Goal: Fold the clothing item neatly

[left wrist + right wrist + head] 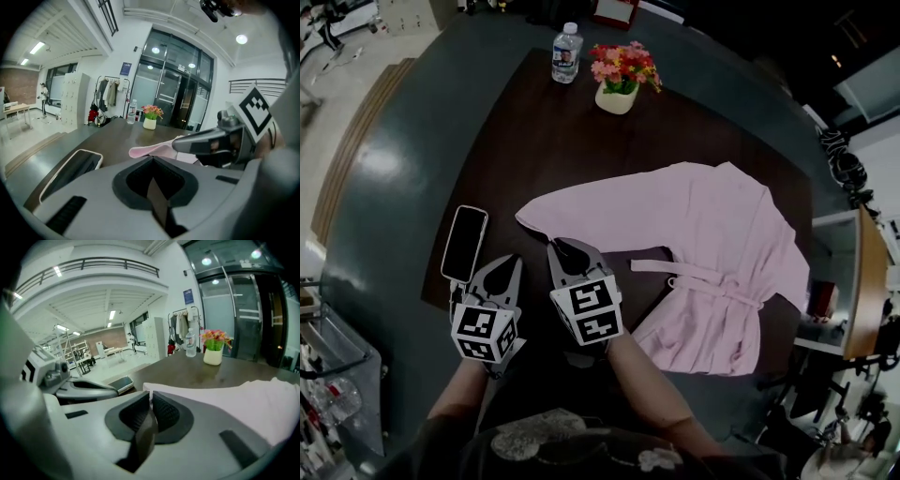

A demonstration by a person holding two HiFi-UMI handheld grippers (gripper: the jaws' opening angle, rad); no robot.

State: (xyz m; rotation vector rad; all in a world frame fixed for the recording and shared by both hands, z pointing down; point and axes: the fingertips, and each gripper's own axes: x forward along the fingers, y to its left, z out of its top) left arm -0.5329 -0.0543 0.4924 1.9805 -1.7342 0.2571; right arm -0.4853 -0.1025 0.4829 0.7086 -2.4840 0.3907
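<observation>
Fabric first: the pink garment (722, 244) lies spread flat on the dark table (544, 141), filling its right half. One long sleeve (581, 211) reaches leftward toward the middle of the table. A thin belt (703, 281) crosses the body of the garment low down, and the hem sits close to the near right edge of the table.

I have both grippers side by side at the near edge, just in front of the person's forearms, and both point away and slightly down. The left gripper (512, 261) hangs over bare wood between the phone (464, 242) and the sleeve's tip, clear of both. In its own view the two jaws meet completely, with nothing between them. The sleeve's rounded end shows a little way past the tips, apart from them.

The right gripper (566, 246) sits just to the right of the left one, with its tips at the near edge of the sleeve. In its own view the jaws are drawn together to a hairline seam, and the pale cloth starts directly behind the tips and runs off to the right. I cannot tell whether a sliver of the sleeve's edge is caught in that seam. From the head view the sleeve looks flat on the wood.

At the far side of the table a water bottle (566, 53) stands upright. A small pot of pink and red flowers (621, 80) stands near it on the right, well apart from the garment.
</observation>
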